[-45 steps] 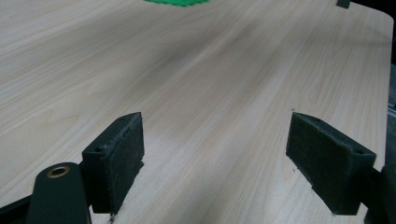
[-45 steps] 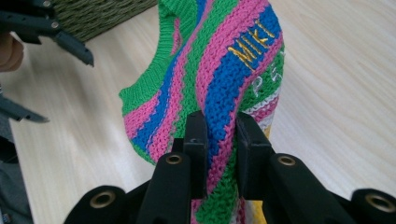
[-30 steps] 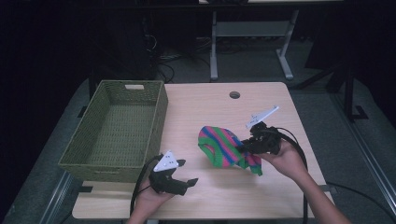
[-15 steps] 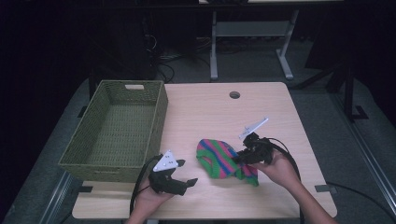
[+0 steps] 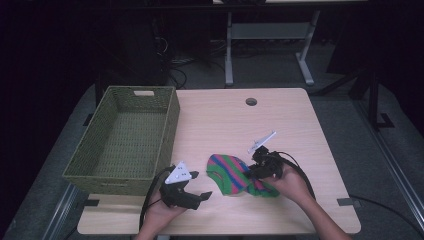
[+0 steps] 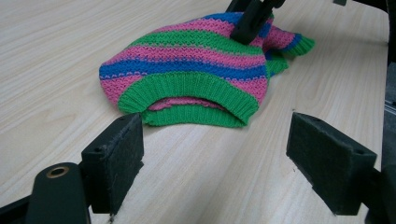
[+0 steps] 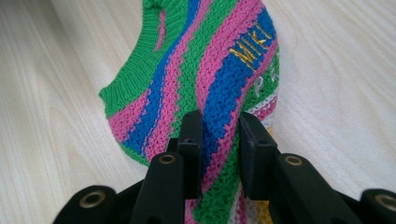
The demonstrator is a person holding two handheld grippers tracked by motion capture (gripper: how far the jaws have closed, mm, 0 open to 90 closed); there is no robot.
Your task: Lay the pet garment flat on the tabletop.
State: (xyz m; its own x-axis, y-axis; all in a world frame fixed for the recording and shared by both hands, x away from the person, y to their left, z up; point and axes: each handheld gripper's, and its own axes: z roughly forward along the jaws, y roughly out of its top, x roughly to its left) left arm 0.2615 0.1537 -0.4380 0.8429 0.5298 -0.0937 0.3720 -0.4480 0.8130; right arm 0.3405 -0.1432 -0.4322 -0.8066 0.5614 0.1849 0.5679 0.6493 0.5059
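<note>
Table [image 5: 300,125] with green wicker basket [image 5: 125,137] at far left. Striped knit sweater [image 5: 232,174] lies near the table's front edge, between my grippers. My right gripper [image 5: 256,172] pinches a fold of it — jaws narrow, just easing apart, knit between the pads. My left gripper [image 5: 200,185] rests nearby, jaws wide, holding nothing. Gold lettering on the knit — cut off, unreadable.

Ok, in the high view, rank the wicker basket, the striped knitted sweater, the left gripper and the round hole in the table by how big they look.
1. Wicker basket, by far the largest.
2. Striped knitted sweater.
3. Left gripper, close behind; it is slightly nearer the camera, so this ranking is unsure.
4. Round hole, smallest.
</note>
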